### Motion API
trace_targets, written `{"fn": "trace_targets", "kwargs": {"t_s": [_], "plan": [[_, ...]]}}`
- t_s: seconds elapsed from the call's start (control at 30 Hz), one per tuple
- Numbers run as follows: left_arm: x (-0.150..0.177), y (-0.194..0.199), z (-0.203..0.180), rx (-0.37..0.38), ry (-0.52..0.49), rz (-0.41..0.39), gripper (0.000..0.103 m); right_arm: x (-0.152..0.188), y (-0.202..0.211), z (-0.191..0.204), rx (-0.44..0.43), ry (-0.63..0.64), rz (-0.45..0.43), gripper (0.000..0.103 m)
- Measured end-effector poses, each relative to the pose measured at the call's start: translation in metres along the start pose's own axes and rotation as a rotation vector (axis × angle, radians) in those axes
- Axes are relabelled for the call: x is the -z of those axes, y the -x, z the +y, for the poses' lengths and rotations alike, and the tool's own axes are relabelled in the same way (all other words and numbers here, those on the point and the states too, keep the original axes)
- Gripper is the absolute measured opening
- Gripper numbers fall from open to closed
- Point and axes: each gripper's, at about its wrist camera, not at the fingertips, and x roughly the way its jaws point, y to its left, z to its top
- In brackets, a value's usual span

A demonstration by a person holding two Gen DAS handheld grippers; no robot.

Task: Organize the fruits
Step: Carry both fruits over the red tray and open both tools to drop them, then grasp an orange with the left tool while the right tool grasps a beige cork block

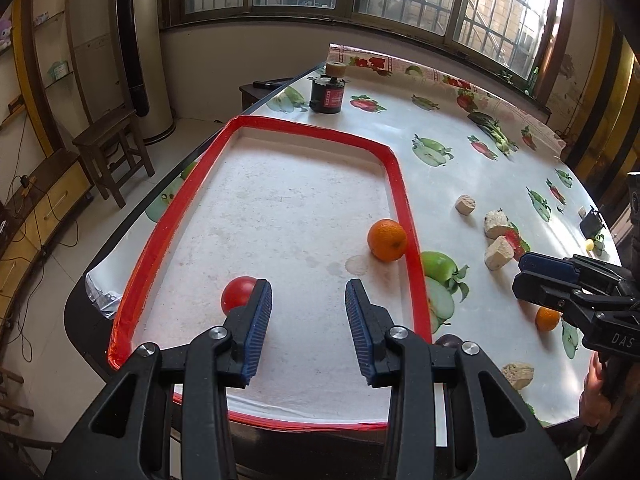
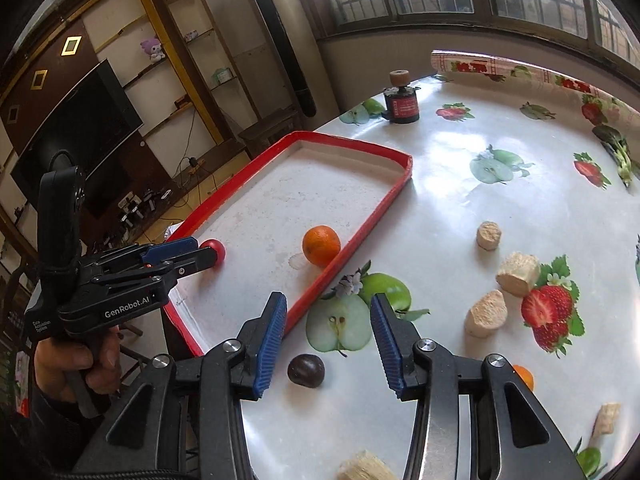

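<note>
A red-rimmed white tray (image 1: 396,168) (image 2: 384,204) lies on the table. In it sit an orange (image 1: 387,239) (image 2: 321,245) by the right rim and a red fruit (image 1: 237,293) (image 2: 215,251) near the front left. My left gripper (image 1: 309,312) (image 2: 202,254) is open over the tray, its left finger beside the red fruit. My right gripper (image 2: 328,340) (image 1: 520,276) is open above the table, a dark plum (image 2: 306,370) (image 1: 450,340) just in front of it. A small orange (image 1: 547,318) (image 2: 525,377) lies on the table right of the tray.
Several beige cork-like chunks (image 1: 498,253) (image 2: 486,313) lie scattered on the fruit-print tablecloth (image 1: 460,184). A black jar with a cork top (image 1: 327,92) (image 2: 401,100) stands beyond the tray. A wooden stool (image 1: 110,152) stands on the floor at the left.
</note>
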Motion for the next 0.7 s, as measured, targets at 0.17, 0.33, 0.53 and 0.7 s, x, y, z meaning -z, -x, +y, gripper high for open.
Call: {"fn": "trace_targets", "kwargs": {"t_s": [0.17, 0.33, 0.53, 0.7], "plan": [[0.0, 0.004, -0.03, 0.055, -0.042, 0.002, 0.036, 0.021, 0.029, -0.028, 0.044, -0.066, -0.026, 0.047], [-0.001, 0.006, -0.061, 0.108, -0.084, 0.003, 0.036, 0.042, 0.051, -0.053, 0.095, -0.118, -0.035, 0.047], [0.002, 0.004, -0.099, 0.162, -0.143, 0.019, 0.036, 0.068, 0.076, -0.084, 0.15, -0.184, -0.048, 0.047], [0.007, -0.003, -0.13, 0.21, -0.185, 0.047, 0.036, 0.086, 0.093, -0.106, 0.201, -0.229, -0.057, 0.047]]}}
